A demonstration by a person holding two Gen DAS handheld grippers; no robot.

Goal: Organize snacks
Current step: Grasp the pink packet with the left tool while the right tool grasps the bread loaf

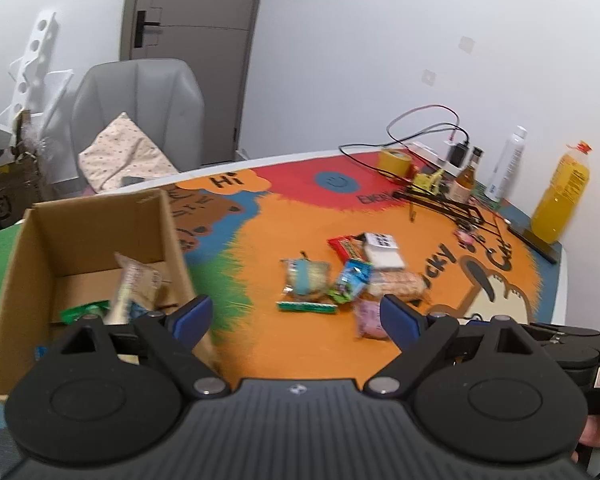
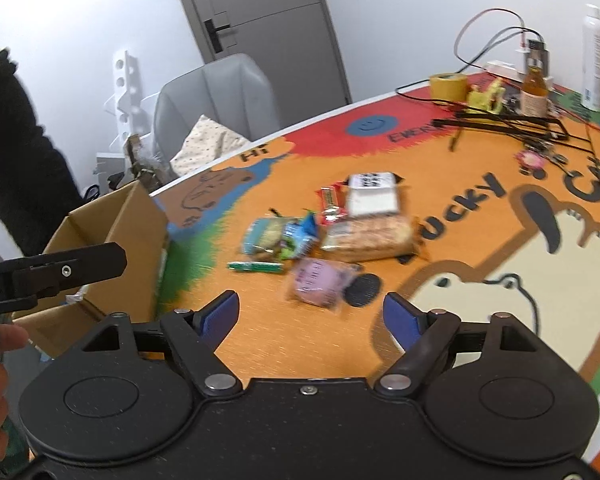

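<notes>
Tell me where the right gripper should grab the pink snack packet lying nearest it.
Grip the pink snack packet across its puffy middle, coming down from above on the near side. It lies flat on the table mat, apart from the pile, with bare mat to its left and front. The right gripper is empty, its jaws open wide enough, I judge.

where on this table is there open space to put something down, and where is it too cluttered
Bare mat lies between the cardboard box and the snack pile, and along the near edge in front of the pink packet. The cream cat print right of the pile is also free. The far right corner is crowded with cables and bottles.
</notes>
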